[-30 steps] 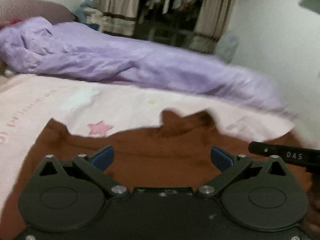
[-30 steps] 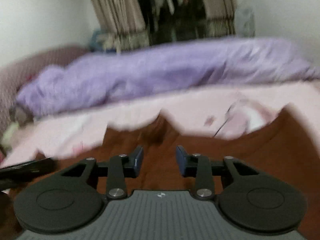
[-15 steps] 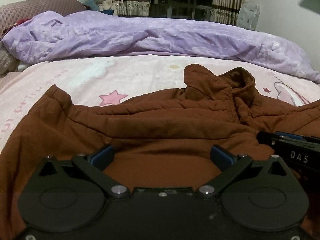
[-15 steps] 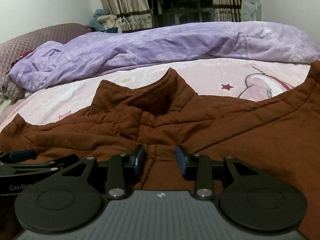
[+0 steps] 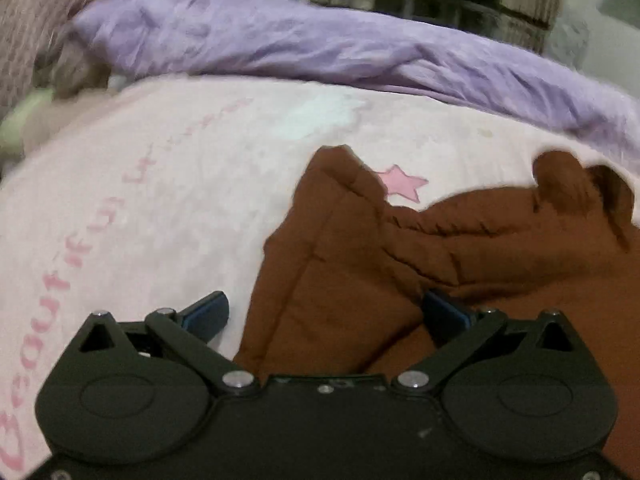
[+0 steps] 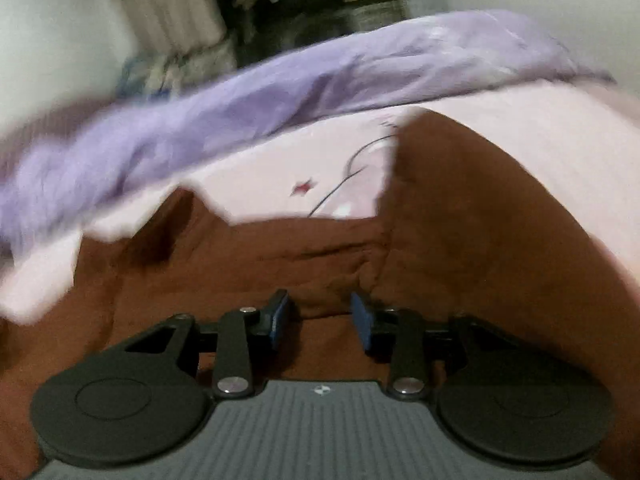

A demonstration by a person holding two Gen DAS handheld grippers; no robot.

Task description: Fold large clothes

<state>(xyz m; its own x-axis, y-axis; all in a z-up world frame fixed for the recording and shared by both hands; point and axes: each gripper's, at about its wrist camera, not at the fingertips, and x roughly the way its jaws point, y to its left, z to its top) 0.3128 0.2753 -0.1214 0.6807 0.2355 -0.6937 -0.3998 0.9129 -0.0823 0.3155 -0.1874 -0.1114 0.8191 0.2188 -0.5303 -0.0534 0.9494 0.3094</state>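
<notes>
Left view alone shows sheet lettering; one brown jacket (image 5: 460, 264), left gripper (image 5: 326, 312) spread wide over its edge. Right gripper (image 6: 320, 316) has been narrowing, fabric between, grip unclear.

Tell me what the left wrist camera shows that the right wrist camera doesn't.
Only the left view shows pink lettering on the sheet and the left gripper, jaws wide open. Only the right view shows a thin dark curved line on the sheet and the right gripper, whose jaws have just been closing, with a gap between them. Both show the brown jacket, purple duvet and pink sheet.
</notes>
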